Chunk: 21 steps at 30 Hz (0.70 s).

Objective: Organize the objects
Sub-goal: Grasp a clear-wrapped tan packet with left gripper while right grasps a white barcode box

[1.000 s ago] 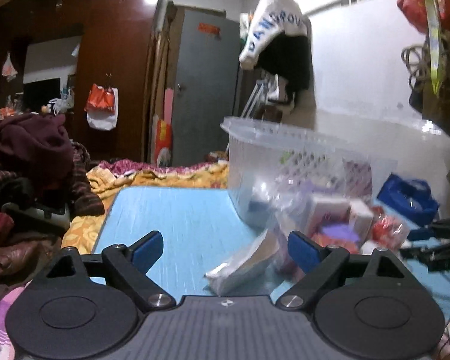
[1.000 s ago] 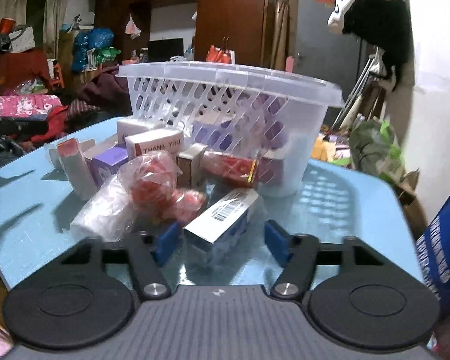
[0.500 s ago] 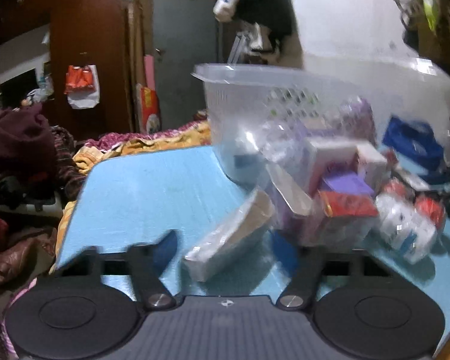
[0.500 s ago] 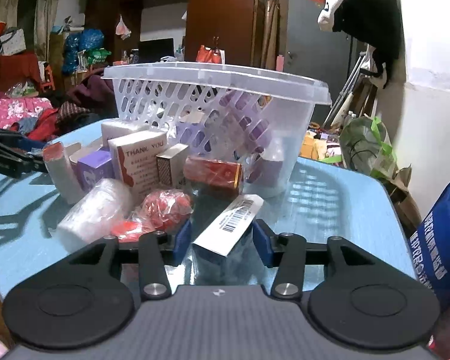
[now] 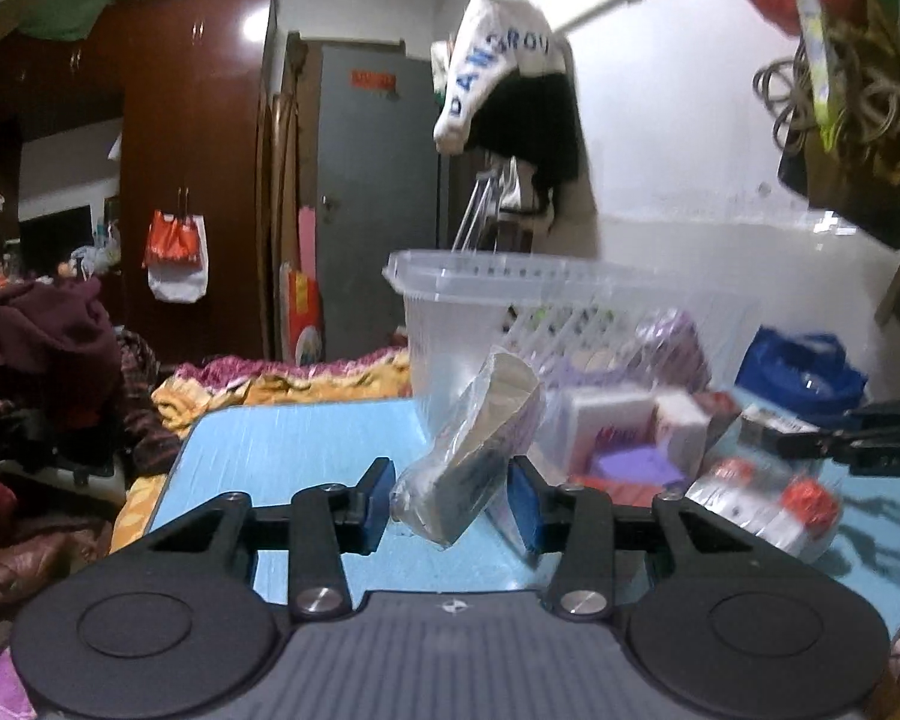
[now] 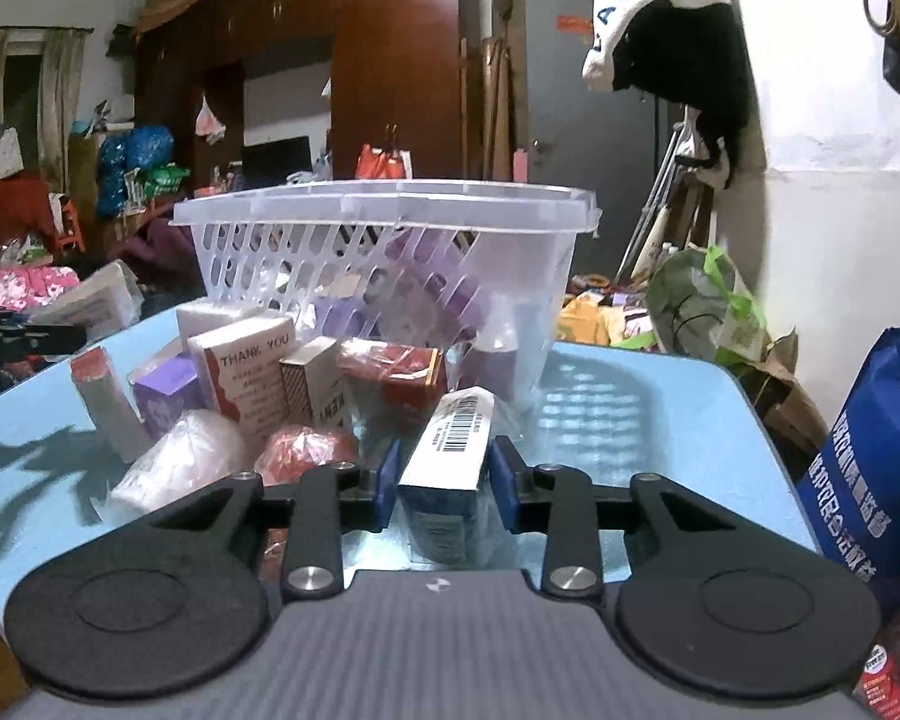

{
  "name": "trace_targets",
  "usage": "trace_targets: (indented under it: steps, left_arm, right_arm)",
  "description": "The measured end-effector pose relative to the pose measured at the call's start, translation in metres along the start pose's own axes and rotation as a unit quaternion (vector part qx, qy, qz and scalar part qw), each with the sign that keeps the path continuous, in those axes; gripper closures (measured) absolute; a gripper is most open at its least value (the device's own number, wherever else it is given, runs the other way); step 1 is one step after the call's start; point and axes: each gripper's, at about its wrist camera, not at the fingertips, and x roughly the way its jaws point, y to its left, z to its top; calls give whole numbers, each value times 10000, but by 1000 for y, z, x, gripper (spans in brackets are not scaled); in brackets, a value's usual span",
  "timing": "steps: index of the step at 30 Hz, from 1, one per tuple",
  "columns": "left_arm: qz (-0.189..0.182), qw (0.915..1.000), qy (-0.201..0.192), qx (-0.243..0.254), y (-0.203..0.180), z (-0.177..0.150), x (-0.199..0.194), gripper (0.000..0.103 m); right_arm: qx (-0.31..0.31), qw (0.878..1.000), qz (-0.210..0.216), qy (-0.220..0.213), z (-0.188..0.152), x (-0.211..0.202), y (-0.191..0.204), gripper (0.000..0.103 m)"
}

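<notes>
The left tongs are closing on a plastic-wrapped packet, which tilts up off the blue table between the pads. The right tongs grip a barcoded box, wrapped in what looks like clear film. Just behind both stands the clear basket, with small boxes heaped against its near wall.
</notes>
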Motion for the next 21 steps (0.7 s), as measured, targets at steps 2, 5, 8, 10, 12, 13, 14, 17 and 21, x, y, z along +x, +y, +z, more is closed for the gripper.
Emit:
trace_targets:
  steps: [2,5,8,10,12,13,14,17,21]
  left_arm:
    - [-34,9999,-70,-64,0,-1,-2,58]
    - [-41,10000,-36,-45,1,-4,3,58]
    - [-64,9999,-34,-115,3,-5,5,58]
    - [-99,9997,-144,-158,3,-5,2,58]
    - [-148,9993,-309,-155,1,-5,-6,58]
    - [-164,9990,-373,-165,-1,-4,-11,58]
    - [-233,9985,-450,-188,-4,-1,-17,58]
    - [-538,9957,-734,-193,-14,23,-31,58]
    - [-671,9930,-970,-34,-29,87,-9,58]
  right_arm:
    - [56,9999,-28,-78,0,-2,-2,68]
    - [191,9998,-57,-95,1,-4,-8,68]
    - [324,9992,-174,-128,-1,-9,-19,69]
    - [451,9986,-210,-202,-3,-16,-26,69]
    - [516,9978,-195,-370,-2,-29,-28,69]
    - [509,9974,-172,-474,-1,-37,-27,69]
    - [504,9968,-89,-612,3,-46,-26,69]
    - [386,9931,172,-1091,26,-67,-16,69]
    - [-135,9870,455,-1536,86,-61,3,69]
